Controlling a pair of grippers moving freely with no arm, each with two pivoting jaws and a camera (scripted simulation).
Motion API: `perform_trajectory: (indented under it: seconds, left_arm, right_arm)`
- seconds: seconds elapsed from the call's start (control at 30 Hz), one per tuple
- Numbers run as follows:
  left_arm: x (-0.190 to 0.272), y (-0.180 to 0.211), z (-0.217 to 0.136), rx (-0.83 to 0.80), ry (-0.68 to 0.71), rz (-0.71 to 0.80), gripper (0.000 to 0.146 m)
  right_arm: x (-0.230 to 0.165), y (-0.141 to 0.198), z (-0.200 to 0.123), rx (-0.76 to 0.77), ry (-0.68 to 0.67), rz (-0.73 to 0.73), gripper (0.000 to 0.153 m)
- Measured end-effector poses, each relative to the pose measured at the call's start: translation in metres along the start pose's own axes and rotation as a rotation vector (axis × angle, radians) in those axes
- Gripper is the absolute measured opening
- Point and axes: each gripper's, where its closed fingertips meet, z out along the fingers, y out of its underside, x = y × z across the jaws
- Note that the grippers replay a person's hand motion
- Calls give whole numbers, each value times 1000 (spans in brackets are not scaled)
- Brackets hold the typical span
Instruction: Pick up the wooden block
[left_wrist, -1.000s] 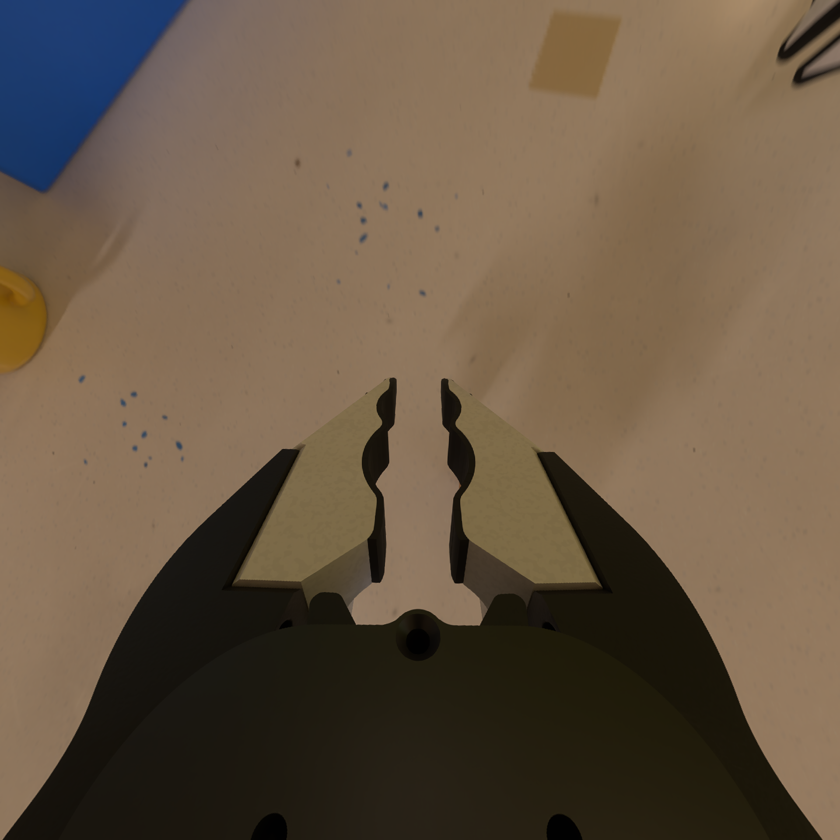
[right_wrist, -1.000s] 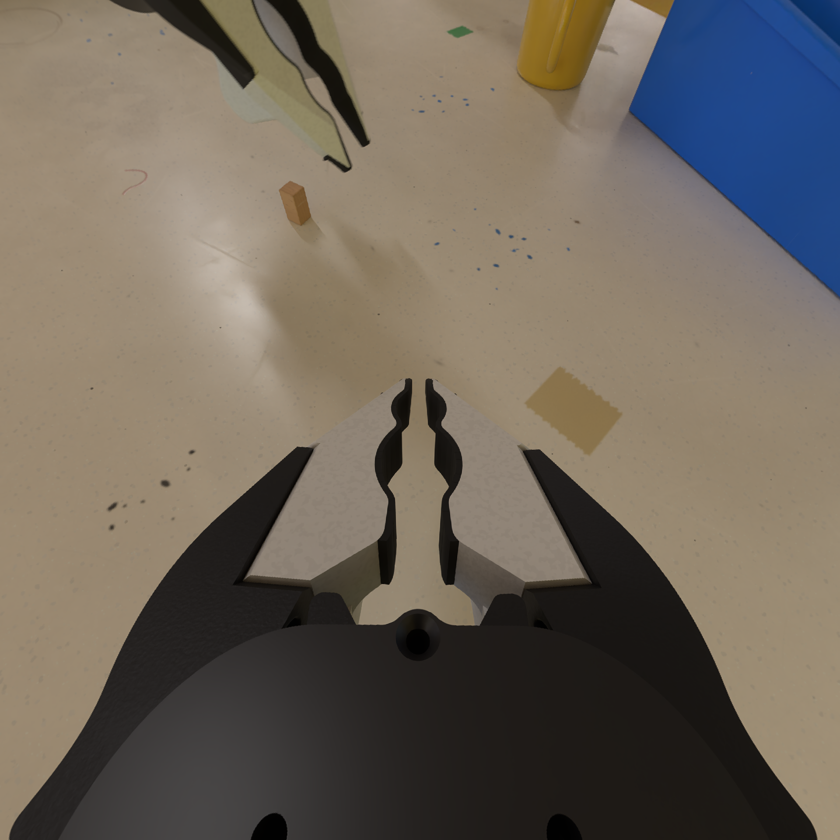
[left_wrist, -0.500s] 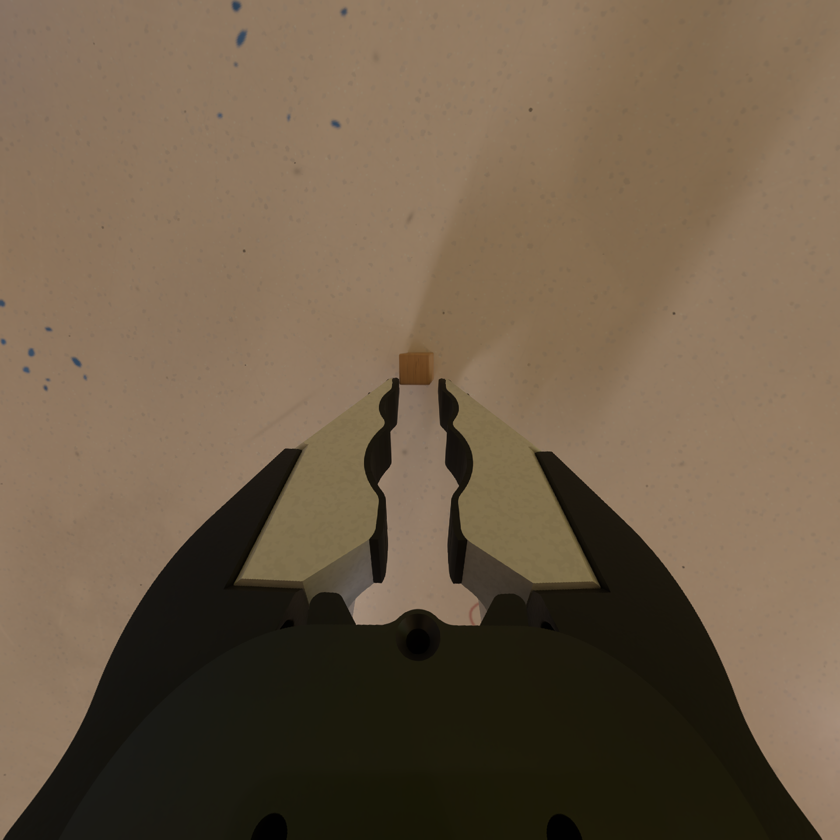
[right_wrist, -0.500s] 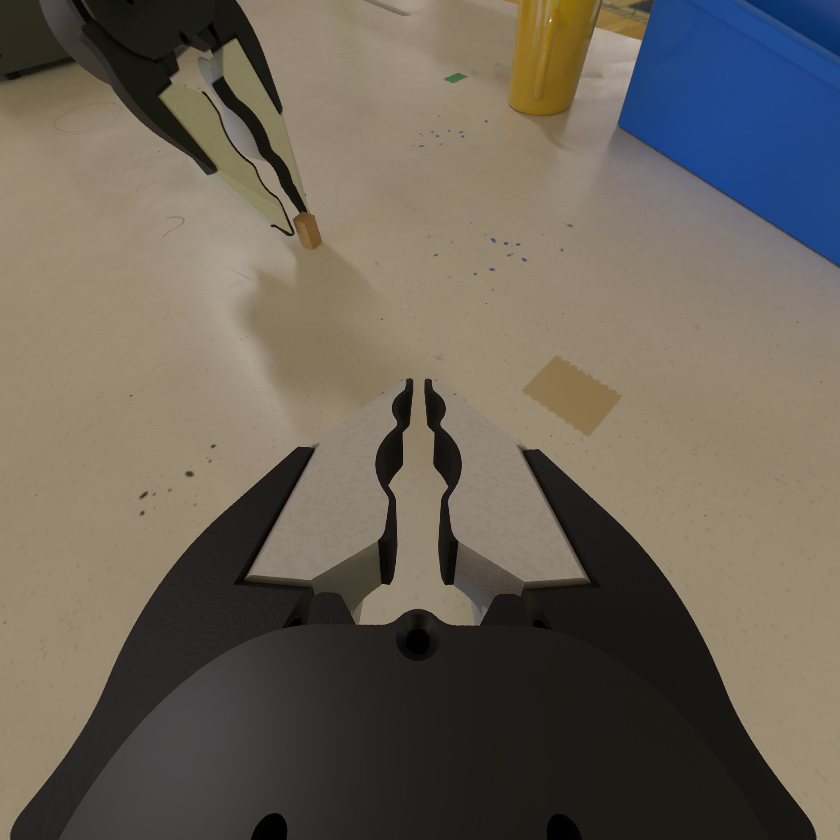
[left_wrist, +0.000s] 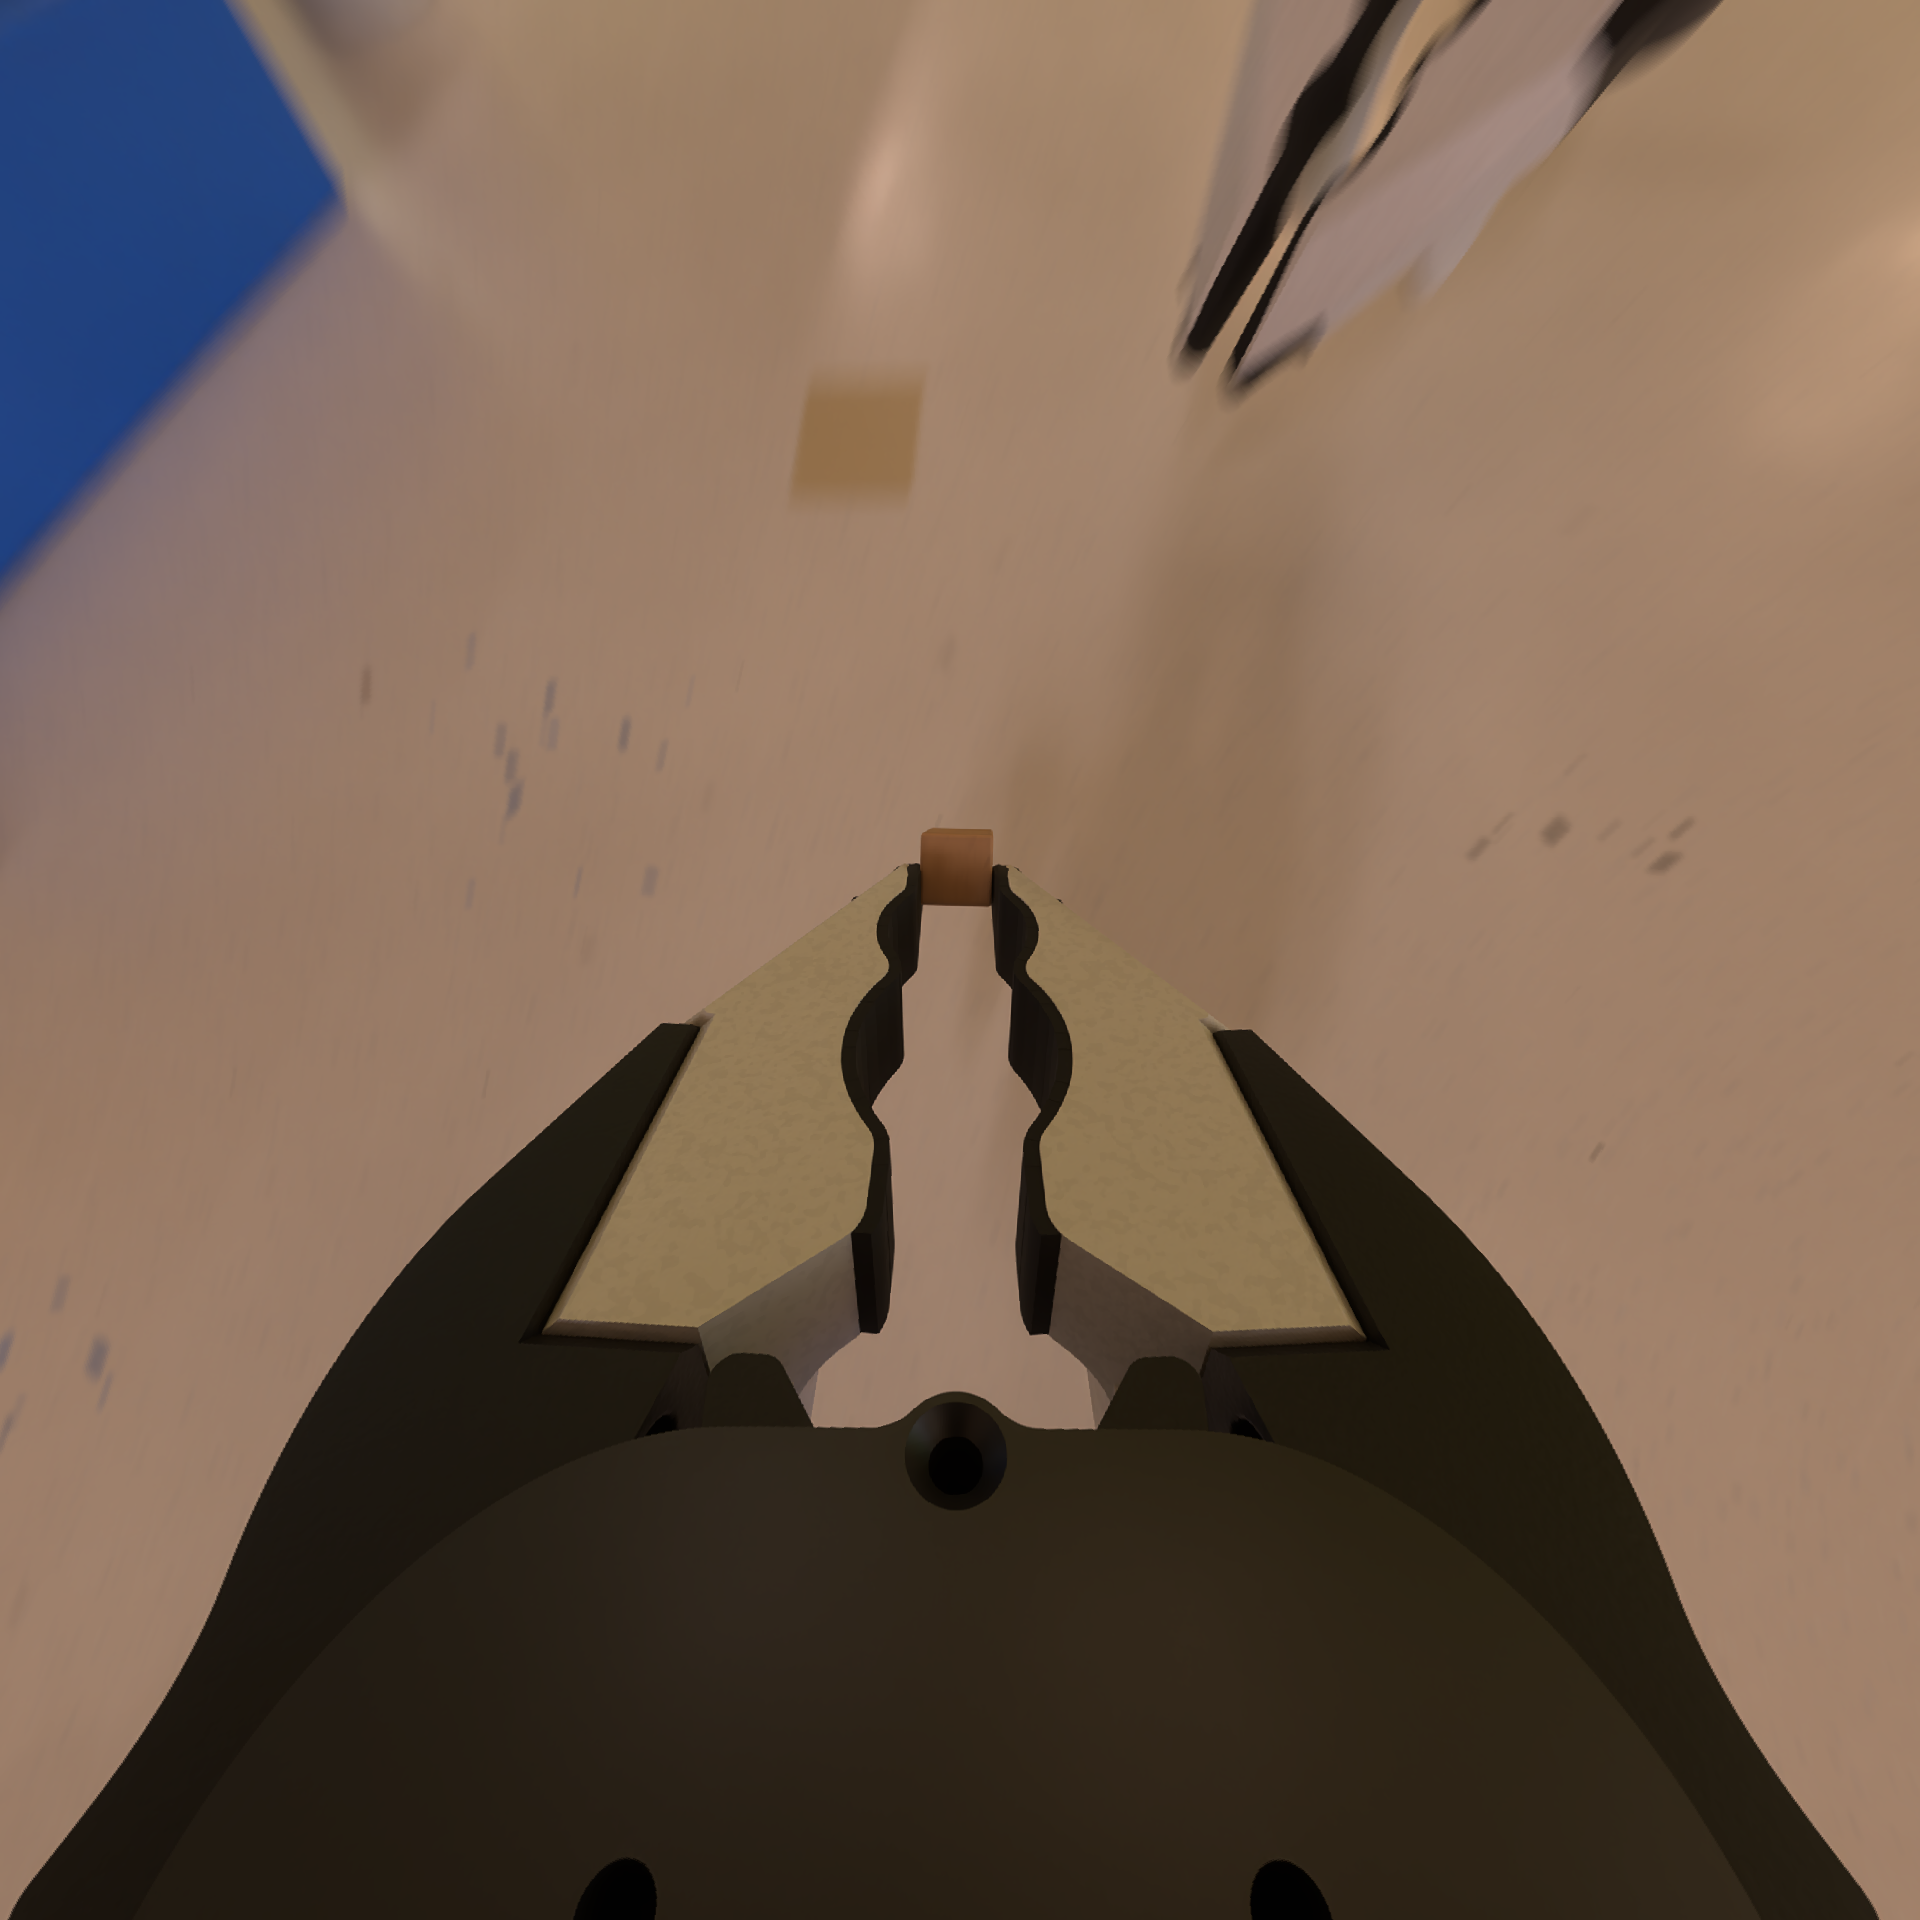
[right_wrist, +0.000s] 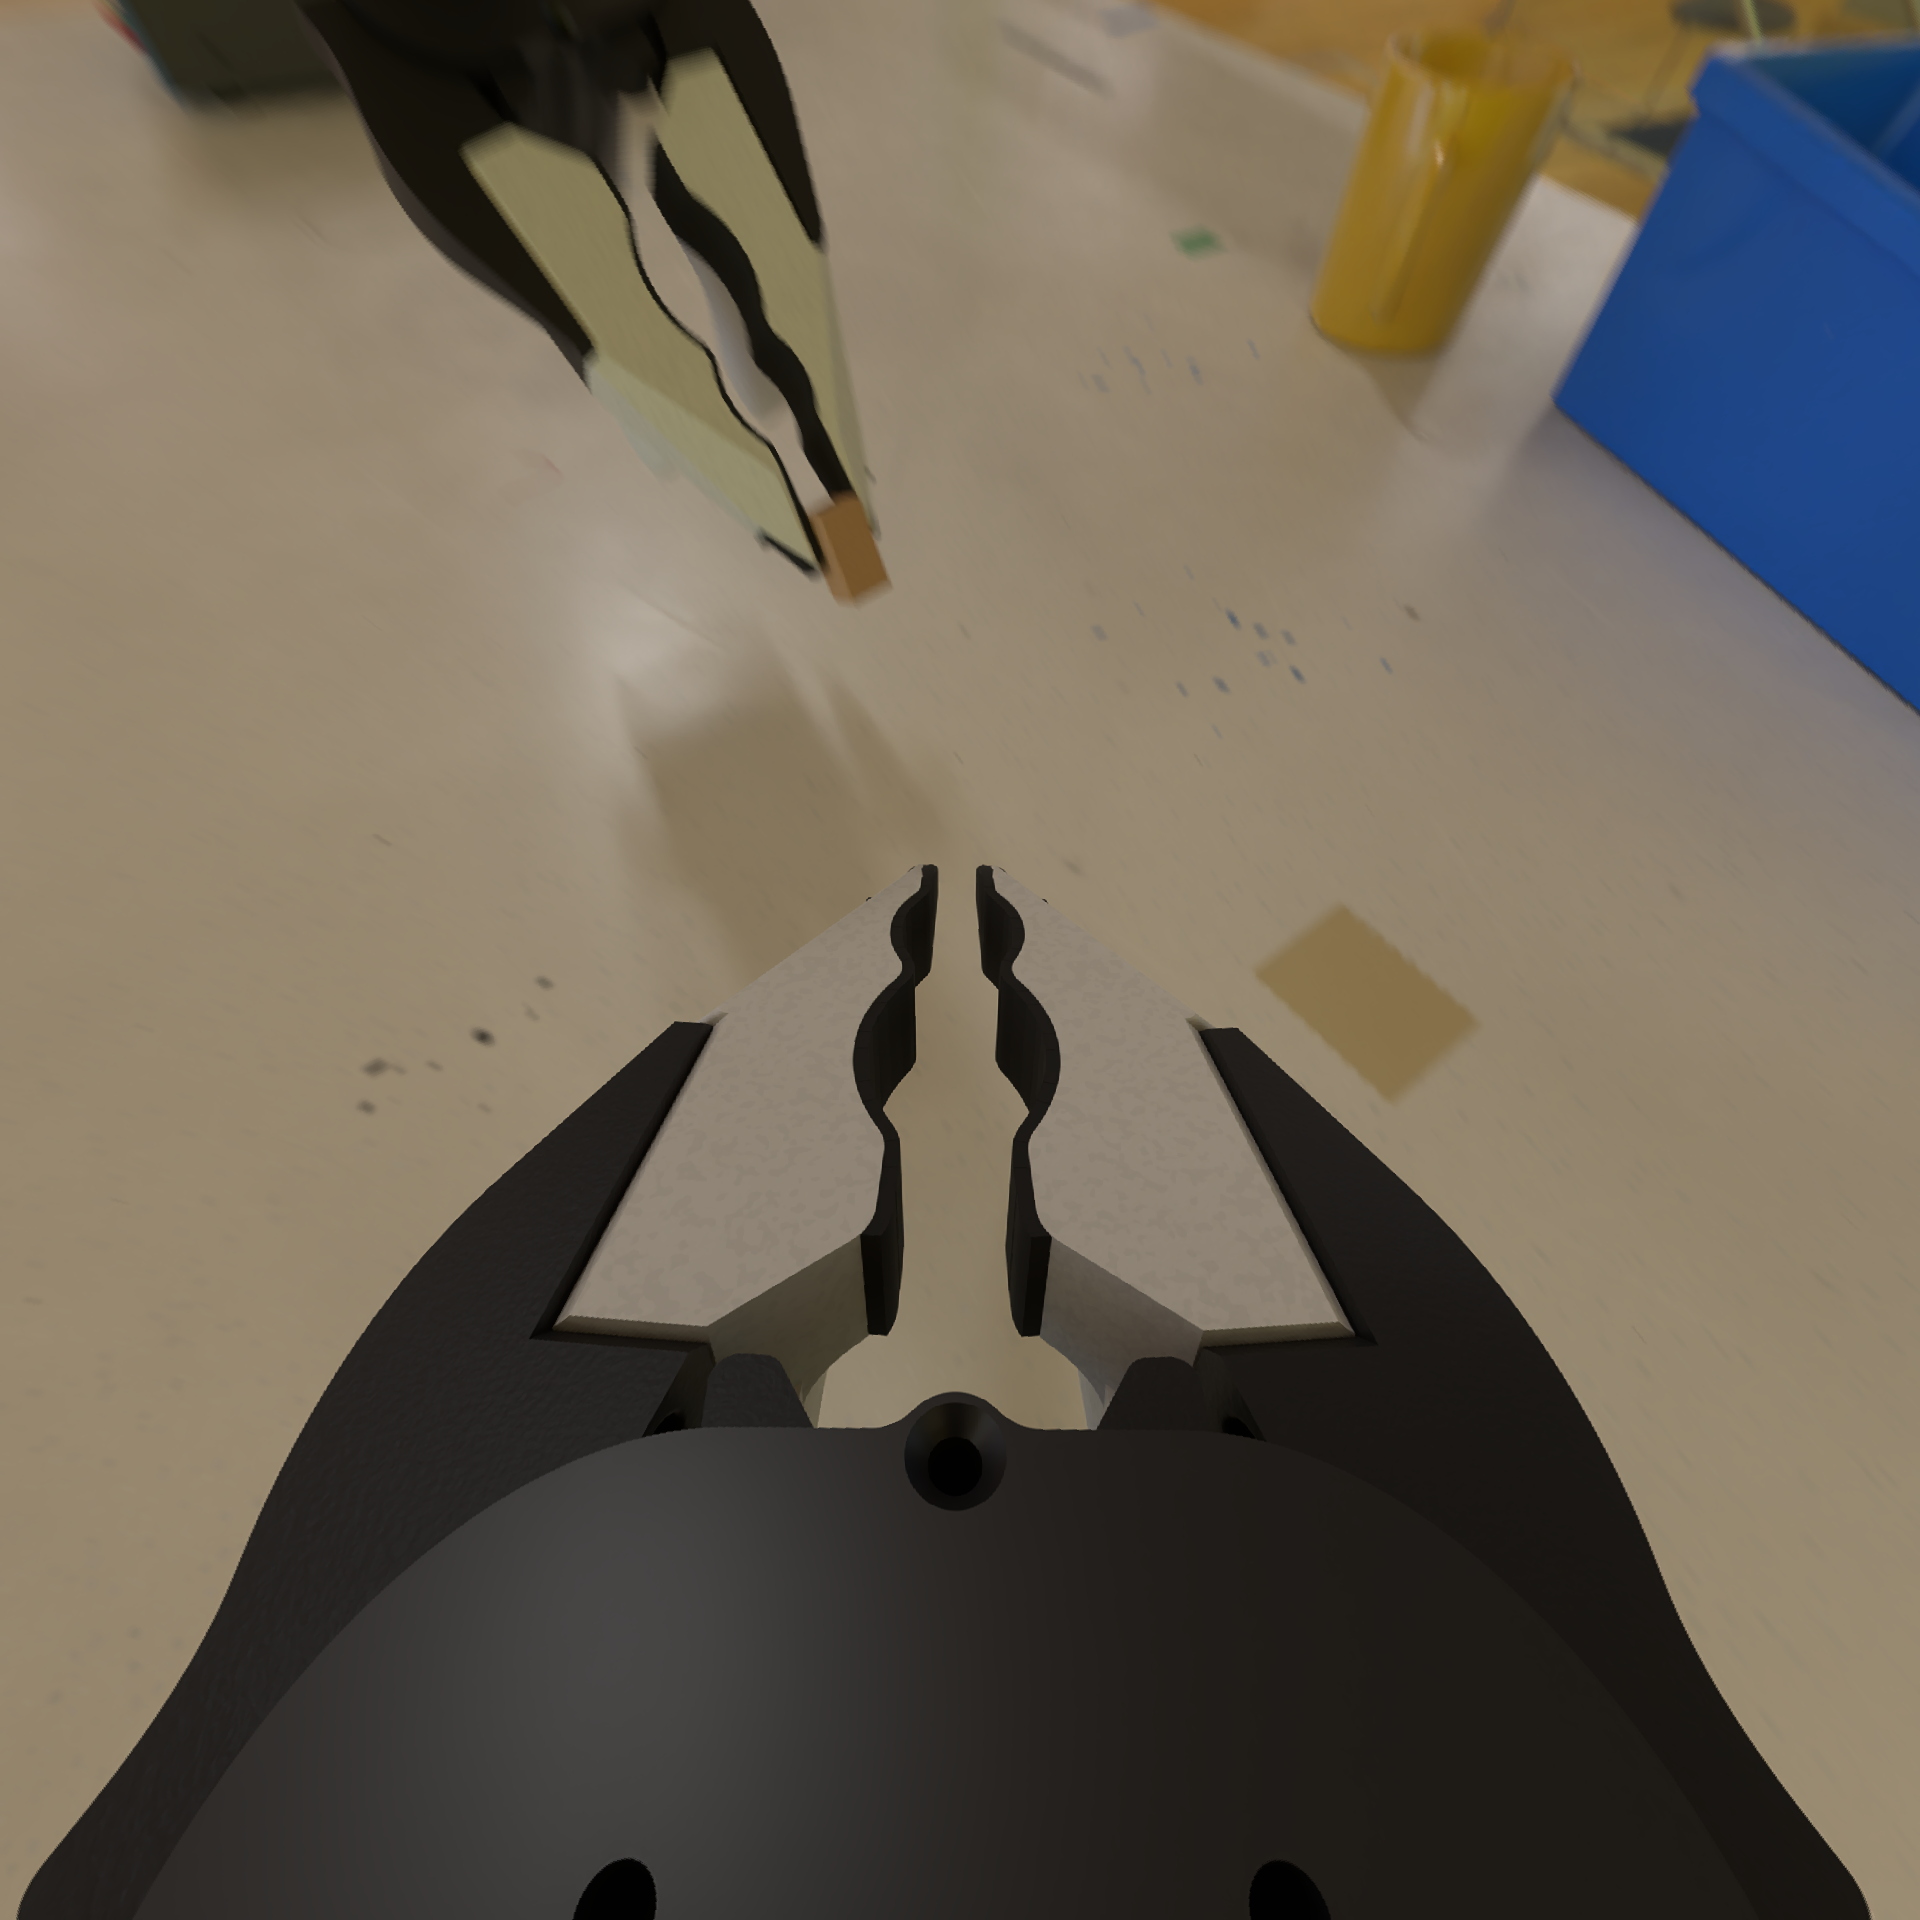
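Left hand-held gripper (left_wrist: 957, 883) has its fingertips pinched on the wooden block (left_wrist: 957, 869), tips only; the block pokes out past the tips and the rest of the finger gap is empty. In the right wrist view the block (right_wrist: 852, 559) hangs at the end of the left hand-held gripper (right_wrist: 831, 520), looks clear of the desk (right_wrist: 312, 727) with a shadow underneath, so I judge it lifted. Right hand-held gripper (right_wrist: 956, 883) holds nothing, jaws nearly together with a thin slit between, low over the desk, well apart from the block. Both views are motion-blurred.

Yellow cup (right_wrist: 1423, 197) and blue bin (right_wrist: 1766, 364) stand off to the right at the far side, tan patch (right_wrist: 1366, 997) on the desk near the right gripper.

Risks: the grip is shallow, right at the tips, so a fast swing or jerk could twist the block out or drop it. Any loosening and it falls to the desk. The two grippers point toward each other, so a collision is possible if either pushes forward
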Motion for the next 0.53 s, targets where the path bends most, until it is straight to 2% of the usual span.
perform_trajectory:
  seconds: [0.07, 0.23, 0.4, 0.53]
  left_arm:
    - [18, -36, 1, 192, 51, 57, 13]
    - [50, -95, -5, 519, 111, 169, 13]
    - [59, -110, -6, 608, 72, 226, 13]
    - [62, -108, -5, 604, 68, 232, 13]
  right_arm:
    - [-10, -17, -1, 105, -91, 55, 8]
    - [-18, -57, -17, 337, -370, 399, 17]
    - [-31, -68, -24, 381, -517, 558, 20]
    - [-36, -67, -23, 382, -532, 595, 19]
